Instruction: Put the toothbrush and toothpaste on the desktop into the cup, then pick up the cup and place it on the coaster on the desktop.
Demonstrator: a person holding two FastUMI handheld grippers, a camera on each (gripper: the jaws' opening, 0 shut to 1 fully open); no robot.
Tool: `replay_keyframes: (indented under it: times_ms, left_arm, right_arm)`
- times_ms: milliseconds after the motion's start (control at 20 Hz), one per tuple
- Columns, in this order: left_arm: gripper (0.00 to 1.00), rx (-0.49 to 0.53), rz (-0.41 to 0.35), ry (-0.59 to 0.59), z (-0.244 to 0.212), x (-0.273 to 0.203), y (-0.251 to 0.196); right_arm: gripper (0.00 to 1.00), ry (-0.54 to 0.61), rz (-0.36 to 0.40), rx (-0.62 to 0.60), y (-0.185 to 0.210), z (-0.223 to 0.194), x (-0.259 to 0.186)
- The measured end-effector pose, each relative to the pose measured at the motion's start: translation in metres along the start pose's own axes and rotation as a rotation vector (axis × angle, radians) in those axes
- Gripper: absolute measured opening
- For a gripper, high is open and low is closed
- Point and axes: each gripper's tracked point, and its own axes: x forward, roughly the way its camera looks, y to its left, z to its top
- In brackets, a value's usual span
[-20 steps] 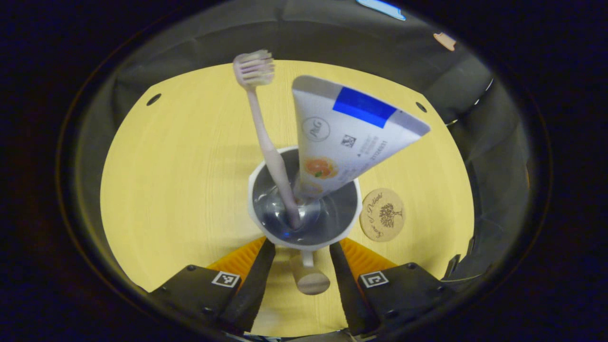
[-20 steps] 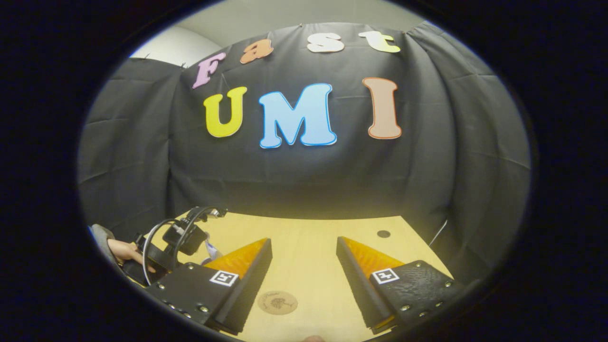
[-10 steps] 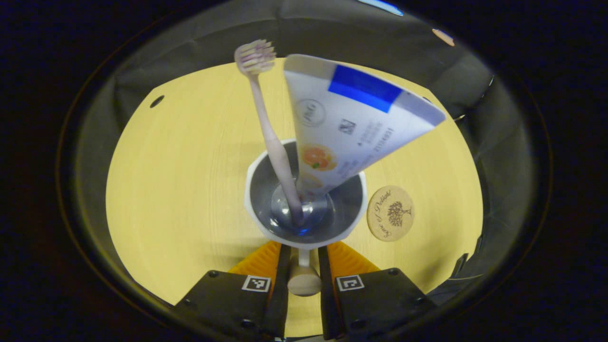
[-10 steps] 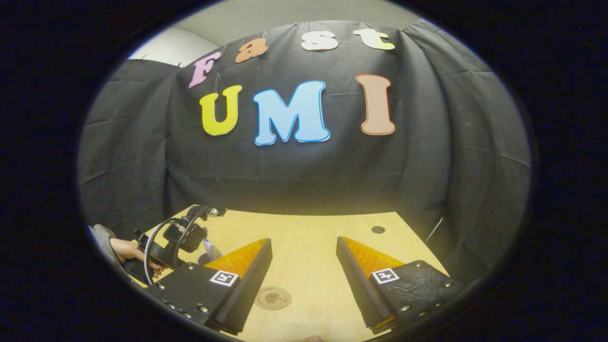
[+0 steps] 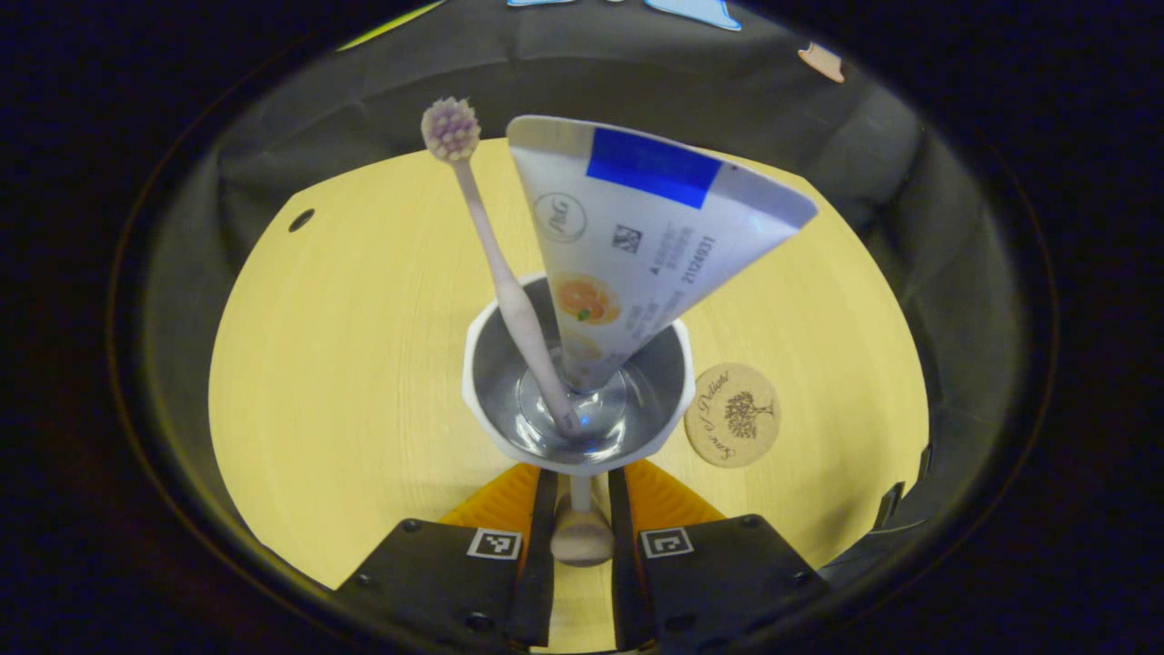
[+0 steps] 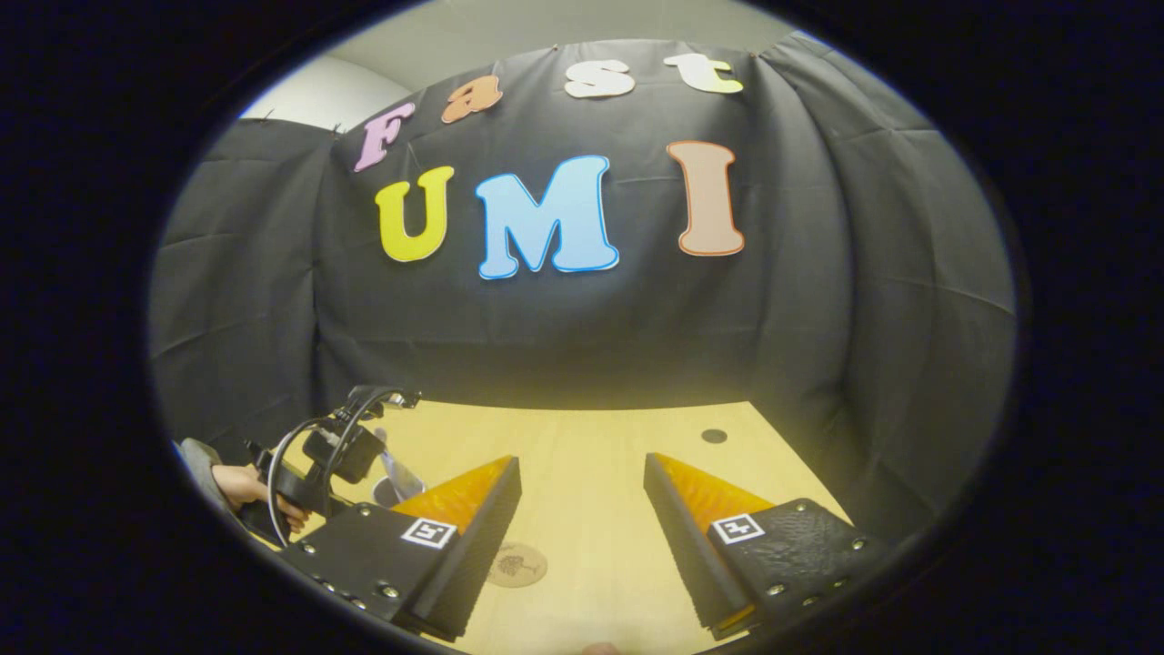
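- One cup [image 5: 491, 400], white with a metallic inside, on the tabletop [image 5: 346, 346]
- One toothbrush [image 5: 496, 264] in the cup
- One toothpaste tube [image 5: 627, 236] in the cup
- One cork coaster [image 5: 732, 416] beside the cup

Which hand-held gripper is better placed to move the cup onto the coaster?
Left: the left hand-held gripper is shut on the white cup's handle, beside the round cork coaster. The right hand-held gripper is open.
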Motion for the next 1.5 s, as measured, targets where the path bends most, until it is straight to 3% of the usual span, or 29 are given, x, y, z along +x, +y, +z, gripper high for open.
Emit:
replay_keyframes:
  times_ms: [650,1500]
  left_arm:
    - [0.33,0.062,-0.094,0.021,-0.004,-0.001,-0.096]
    - [0.33,0.095,-0.030,0.070,-0.022,0.023,-0.130]
  right_arm:
    - [0.87,-0.006,-0.036,0.009,-0.040,-0.004,-0.016]
    - [0.87,0.017,-0.007,0.010,-0.069,-0.014,-0.027]
